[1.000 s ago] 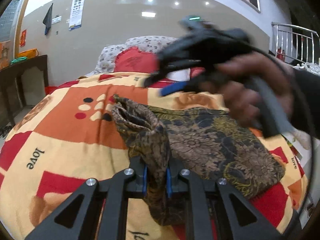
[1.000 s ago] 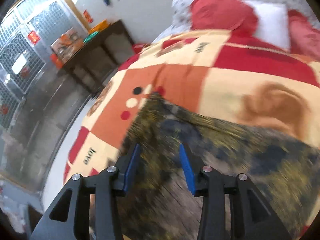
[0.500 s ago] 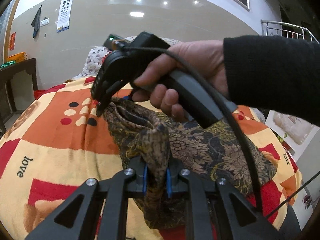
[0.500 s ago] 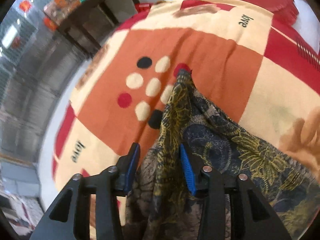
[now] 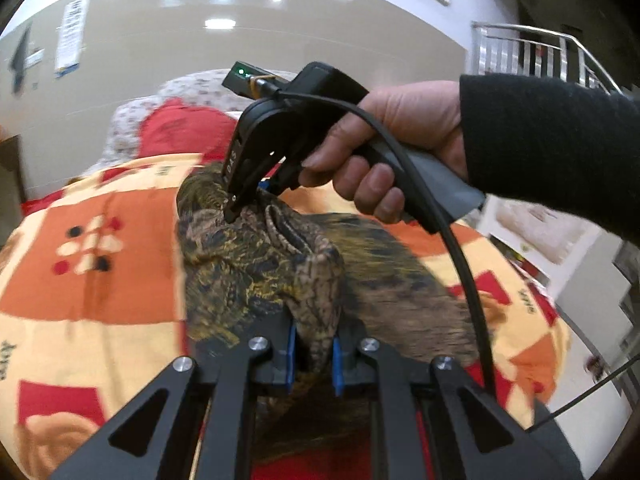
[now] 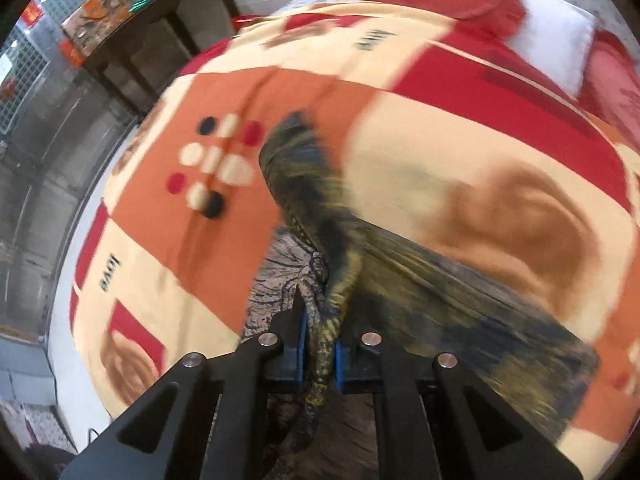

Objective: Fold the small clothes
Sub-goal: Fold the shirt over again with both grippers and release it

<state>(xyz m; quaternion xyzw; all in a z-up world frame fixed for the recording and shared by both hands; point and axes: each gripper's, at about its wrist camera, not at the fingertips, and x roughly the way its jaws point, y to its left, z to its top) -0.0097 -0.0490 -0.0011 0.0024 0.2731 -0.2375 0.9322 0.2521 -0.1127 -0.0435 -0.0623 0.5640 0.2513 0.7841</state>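
A small dark garment with a gold and brown floral print (image 5: 248,272) lies on the bed. My left gripper (image 5: 313,354) is shut on a bunched edge of it at the near side. My right gripper (image 5: 244,204) shows in the left wrist view, held in a hand, its tips down on the garment's far edge. In the right wrist view the right gripper (image 6: 320,356) is shut on a gathered fold of the garment (image 6: 316,184), which is lifted off the quilt.
The bed carries an orange, red and cream patchwork quilt (image 5: 80,272) with red pillows (image 5: 180,132) at the head. A dark wooden table (image 6: 152,36) stands beside the bed. A cable (image 5: 460,264) hangs from the right gripper over the garment.
The right gripper came down onto the garment's far edge and closed on it; its jaws were open half a second ago. The garment's far edge now rises. The left gripper keeps its grip.
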